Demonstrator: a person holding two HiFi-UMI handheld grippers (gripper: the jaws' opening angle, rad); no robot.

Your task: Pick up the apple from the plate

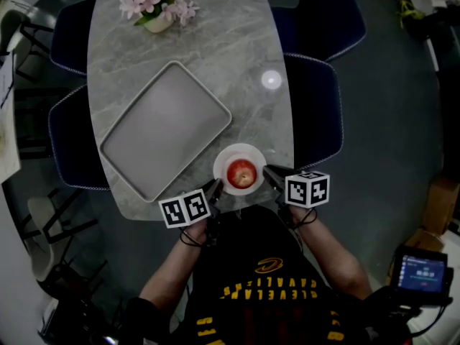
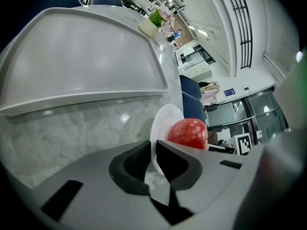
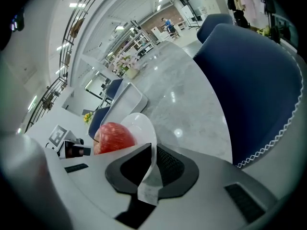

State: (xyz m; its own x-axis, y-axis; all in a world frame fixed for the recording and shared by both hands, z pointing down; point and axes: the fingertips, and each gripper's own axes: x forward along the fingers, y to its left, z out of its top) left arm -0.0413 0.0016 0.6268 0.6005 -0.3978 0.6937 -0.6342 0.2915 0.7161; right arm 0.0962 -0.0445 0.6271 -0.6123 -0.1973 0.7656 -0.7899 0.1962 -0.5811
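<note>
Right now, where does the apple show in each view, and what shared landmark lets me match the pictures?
Head view: apple low centre, on the plate at the table's near edge.
Left gripper view: apple right of centre, on the plate.
Right gripper view: apple left of centre, on the plate.
Shared landmark: the grey tray beyond the plate, also in the left and right gripper views.

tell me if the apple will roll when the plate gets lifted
Probably, if it tilts: the apple is round and sits loose on the shallow plate. The plate looks rigid; left gripper and right gripper pinch opposite rims.
</note>
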